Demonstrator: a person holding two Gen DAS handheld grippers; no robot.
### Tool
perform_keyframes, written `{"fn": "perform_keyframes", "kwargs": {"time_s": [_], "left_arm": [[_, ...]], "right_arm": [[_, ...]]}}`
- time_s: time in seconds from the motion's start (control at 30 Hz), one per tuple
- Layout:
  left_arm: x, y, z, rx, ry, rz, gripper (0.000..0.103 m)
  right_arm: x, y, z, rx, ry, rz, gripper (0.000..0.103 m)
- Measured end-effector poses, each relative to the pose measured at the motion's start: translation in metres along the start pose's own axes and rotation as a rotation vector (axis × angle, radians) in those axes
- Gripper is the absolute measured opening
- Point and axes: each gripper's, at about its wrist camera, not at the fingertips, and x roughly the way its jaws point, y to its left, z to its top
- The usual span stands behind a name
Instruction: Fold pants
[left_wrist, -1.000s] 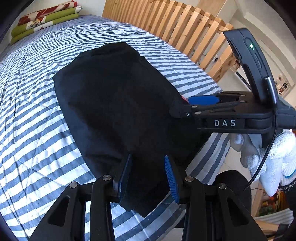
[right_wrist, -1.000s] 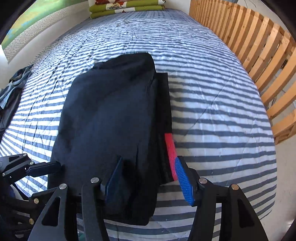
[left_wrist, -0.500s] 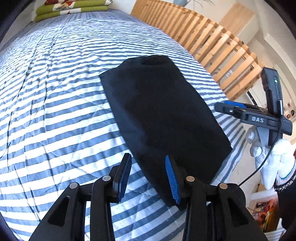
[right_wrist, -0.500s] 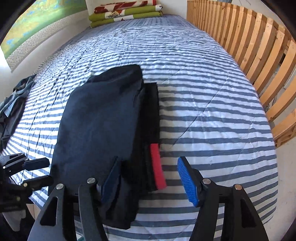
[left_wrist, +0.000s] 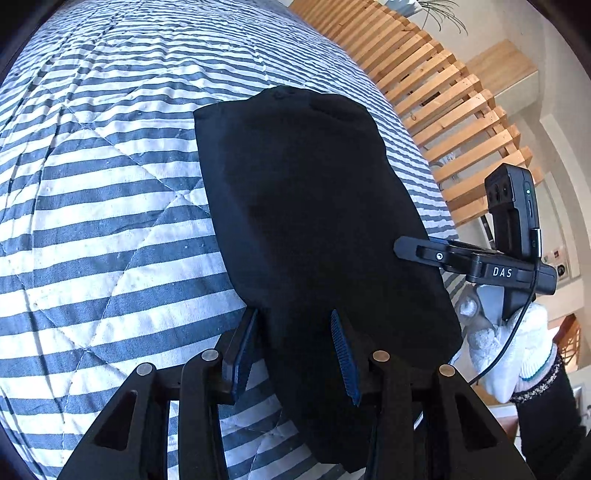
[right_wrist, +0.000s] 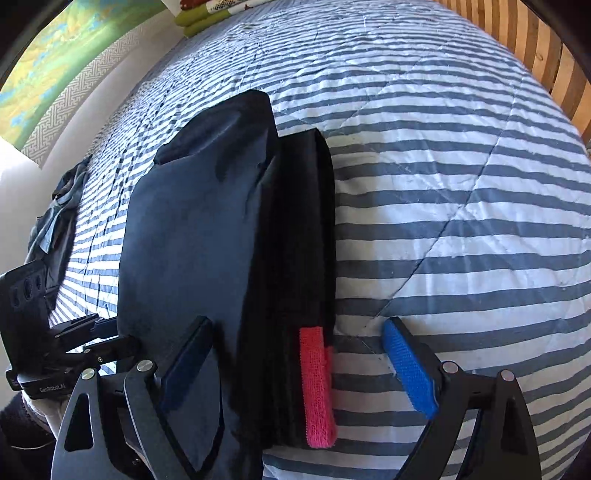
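Dark folded pants (left_wrist: 314, 206) lie flat on the striped quilt (left_wrist: 92, 184). My left gripper (left_wrist: 293, 354) hovers over their near corner with its jaws apart; cloth shows between the pads, which do not press on it. In the right wrist view the pants (right_wrist: 207, 240) show a red band (right_wrist: 317, 384) at the near right edge. My right gripper (right_wrist: 295, 358) straddles that edge, its jaws opening wide and clear of the cloth. The right gripper (left_wrist: 402, 248) rests at the pants' right side, the left gripper (right_wrist: 110, 332) at their left side.
A wooden slatted rail (left_wrist: 443, 96) runs along the bed's right side. Folded green and red blankets (right_wrist: 221, 11) lie at the far end. Grey clothing (right_wrist: 59, 221) is bunched at the bed's left edge. A white-gloved hand (left_wrist: 509, 347) holds the right gripper.
The right jaws have spread much wider and stand clear of the pants' red-banded edge. The left gripper has shifted back over the pants' near corner, with its gap unchanged.
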Motion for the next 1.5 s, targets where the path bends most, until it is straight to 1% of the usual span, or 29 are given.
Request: {"fn": "perform_keyframes", "kwargs": {"time_s": [0.1, 0.13, 0.2, 0.27, 0.3, 0.33, 0.4, 0.43, 0.47, 0.5, 0.53, 0.57, 0.6, 0.67, 0.73, 0.83, 0.87, 0.9, 0.93, 0.97, 1.0, 1.1, 1.17, 1.23, 1.27, 1.33, 1.37, 1.43, 1.5], "left_arm": [[-0.001, -0.002, -0.001, 0.004, 0.001, -0.001, 0.036], [-0.002, -0.003, -0.001, 0.008, -0.001, 0.002, 0.035], [-0.005, -0.006, -0.003, 0.033, -0.002, 0.014, 0.035], [-0.005, -0.005, -0.004, 0.033, 0.000, 0.012, 0.036], [-0.004, -0.003, -0.003, 0.020, -0.002, 0.004, 0.042], [-0.002, 0.001, 0.000, -0.003, -0.005, -0.014, 0.043], [-0.002, 0.006, 0.007, -0.055, -0.011, -0.045, 0.041], [-0.001, 0.004, 0.009, -0.053, -0.011, -0.041, 0.038], [-0.001, 0.000, 0.011, -0.036, -0.013, -0.027, 0.028], [-0.002, -0.004, 0.011, -0.020, -0.022, -0.017, 0.024], [-0.006, -0.008, 0.012, -0.007, -0.031, -0.017, 0.022], [-0.010, -0.012, 0.013, 0.011, -0.042, -0.020, 0.019], [-0.015, -0.017, 0.015, 0.029, -0.054, -0.025, 0.017], [-0.023, -0.026, 0.021, 0.064, -0.071, -0.031, 0.015], [-0.025, -0.030, 0.024, 0.091, -0.064, -0.013, 0.015], [-0.025, -0.024, 0.023, 0.084, -0.048, -0.010, 0.015], [-0.025, -0.021, 0.022, 0.075, -0.042, -0.012, 0.016], [-0.023, -0.020, 0.022, 0.067, -0.037, -0.013, 0.017], [-0.026, -0.017, 0.018, 0.055, -0.032, -0.016, 0.018], [-0.026, -0.015, 0.016, 0.043, -0.028, -0.016, 0.021], [-0.025, -0.014, 0.016, 0.033, -0.021, -0.013, 0.024], [-0.015, -0.014, 0.018, 0.029, -0.014, -0.008, 0.027], [-0.013, -0.010, 0.017, 0.028, -0.008, 0.003, 0.031], [-0.007, -0.010, 0.019, 0.018, 0.001, 0.005, 0.032], [-0.004, -0.008, 0.020, 0.015, 0.006, 0.003, 0.035], [0.001, -0.006, 0.021, 0.003, 0.012, -0.007, 0.036], [0.005, -0.005, 0.023, -0.006, 0.014, -0.016, 0.038], [0.006, -0.005, 0.024, -0.005, 0.006, -0.025, 0.032], [0.006, -0.012, 0.024, 0.028, -0.008, -0.009, 0.021]], "right_arm": [[0.004, 0.008, 0.004, -0.023, 0.001, 0.009, 0.093], [0.006, 0.012, 0.005, -0.040, 0.007, 0.011, 0.091], [0.009, 0.021, 0.007, -0.076, 0.017, 0.009, 0.081], [0.010, 0.027, 0.008, -0.100, 0.022, -0.008, 0.076], [0.010, 0.026, 0.009, -0.101, 0.026, -0.003, 0.075], [0.010, 0.024, 0.009, -0.094, 0.027, 0.007, 0.074], [0.010, 0.019, 0.011, -0.069, 0.022, 0.024, 0.072], [0.010, 0.019, 0.010, -0.057, 0.013, 0.020, 0.071], [0.010, 0.020, 0.010, -0.051, 0.007, 0.010, 0.067], [0.009, 0.023, 0.010, -0.050, 0.000, -0.008, 0.065], [0.008, 0.025, 0.010, -0.045, -0.006, -0.022, 0.058], [0.005, 0.024, 0.011, -0.027, -0.016, -0.032, 0.049], [-0.001, 0.021, 0.012, -0.007, -0.028, -0.034, 0.043], [-0.013, 0.016, 0.012, 0.028, -0.058, -0.015, 0.020], [-0.021, 0.015, 0.013, 0.032, -0.069, 0.008, 0.015], [-0.018, 0.016, 0.013, -0.017, -0.045, 0.003, 0.016], [-0.018, 0.013, 0.013, -0.015, -0.037, 0.019, 0.022], [-0.020, 0.008, 0.013, -0.003, -0.031, 0.028, 0.025], [-0.019, 0.005, 0.014, 0.010, -0.021, 0.026, 0.034], [-0.018, 0.002, 0.015, 0.013, -0.007, 0.024, 0.041], [-0.017, 0.002, 0.015, 0.012, -0.002, 0.024, 0.042], [-0.015, -0.001, 0.015, 0.003, 0.041, 0.038, 0.049], [-0.009, -0.004, 0.017, 0.005, 0.076, 0.051, 0.061], [-0.001, -0.006, 0.020, 0.010, 0.098, 0.053, 0.064], [0.006, -0.006, 0.021, 0.011, 0.115, 0.061, 0.067], [0.011, -0.001, 0.024, -0.007, 0.102, 0.096, 0.076], [0.014, 0.004, 0.026, -0.023, 0.090, 0.094, 0.077], [0.020, 0.019, 0.029, -0.060, 0.070, 0.094, 0.073], [0.024, 0.038, 0.027, -0.136, 0.069, 0.022, 0.067]]}}
